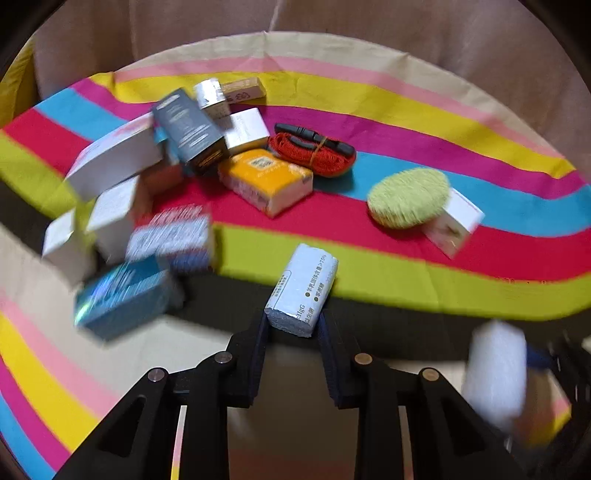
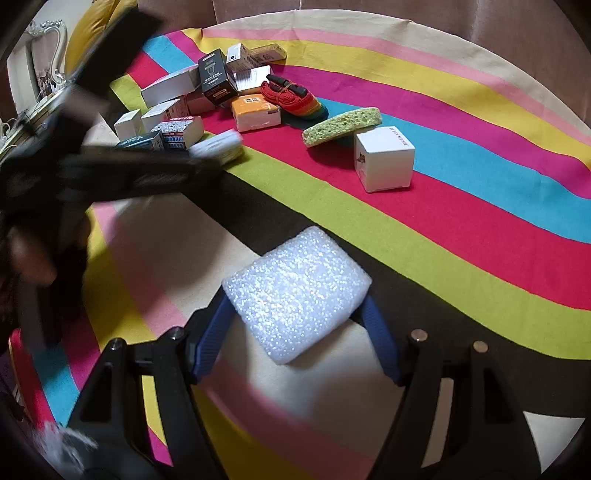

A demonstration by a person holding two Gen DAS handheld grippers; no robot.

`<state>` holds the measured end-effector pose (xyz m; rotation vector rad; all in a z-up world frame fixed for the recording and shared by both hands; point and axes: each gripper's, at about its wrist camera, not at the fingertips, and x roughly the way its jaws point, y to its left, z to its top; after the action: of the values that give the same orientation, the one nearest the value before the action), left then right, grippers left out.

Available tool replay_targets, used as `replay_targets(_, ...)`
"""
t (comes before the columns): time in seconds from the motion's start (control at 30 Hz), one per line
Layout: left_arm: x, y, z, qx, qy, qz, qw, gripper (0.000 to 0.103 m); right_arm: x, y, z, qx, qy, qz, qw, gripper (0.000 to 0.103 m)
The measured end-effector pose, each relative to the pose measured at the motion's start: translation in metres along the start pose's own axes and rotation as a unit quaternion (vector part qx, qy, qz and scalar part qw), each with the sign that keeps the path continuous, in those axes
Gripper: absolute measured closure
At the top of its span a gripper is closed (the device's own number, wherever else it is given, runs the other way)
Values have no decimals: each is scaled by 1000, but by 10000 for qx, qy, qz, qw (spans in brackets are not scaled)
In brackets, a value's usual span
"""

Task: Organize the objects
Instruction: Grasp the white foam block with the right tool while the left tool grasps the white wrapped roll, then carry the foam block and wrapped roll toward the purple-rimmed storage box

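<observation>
My left gripper (image 1: 293, 325) is shut on a small pale blue box (image 1: 303, 288) with printed text and holds it above the striped cloth (image 1: 443, 269). It shows blurred in the right wrist view (image 2: 219, 146). My right gripper (image 2: 295, 332) is shut on a white foam block (image 2: 295, 291), also a blur in the left wrist view (image 1: 495, 369). A pile of boxes lies at the left: a dark box (image 1: 188, 129), an orange-topped box (image 1: 266, 181), white boxes (image 1: 114, 158), a blue box (image 1: 125, 295).
A red rope bundle with black clips (image 1: 314, 149) lies behind the orange box. A green sponge (image 1: 408, 197) leans on a white cube box (image 2: 384, 162). A brown sofa back (image 1: 406, 29) rises behind the cloth.
</observation>
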<state>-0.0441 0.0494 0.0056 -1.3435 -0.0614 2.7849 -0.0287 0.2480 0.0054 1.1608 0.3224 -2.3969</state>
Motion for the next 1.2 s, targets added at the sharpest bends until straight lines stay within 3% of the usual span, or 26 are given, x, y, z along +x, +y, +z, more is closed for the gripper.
replay_targets(0.2, -49, 23, -59, -50, -131, 35, 9999, 74, 0, 0, 0, 32, -9, -1, 10000, 31)
replay_targets(0.3, -63, 32, -70, -164, -139, 74, 9997, 74, 0, 0, -1, 37, -13, -2, 10000, 31)
replay_targets(0.97, -70, 28, -76, -91, -121, 272, 9995, 74, -1, -3, 0, 100, -4, -127, 9999, 32)
replay_targets(1.07, -71, 31, -77, -166, -132, 239, 9995, 74, -8, -7, -4, 566, 167, -320, 9977, 32)
replay_targets(1.2, -72, 33, -77, -203, -135, 205, 9995, 74, -36, 3, -28, 896, -38, -164, 9958, 32)
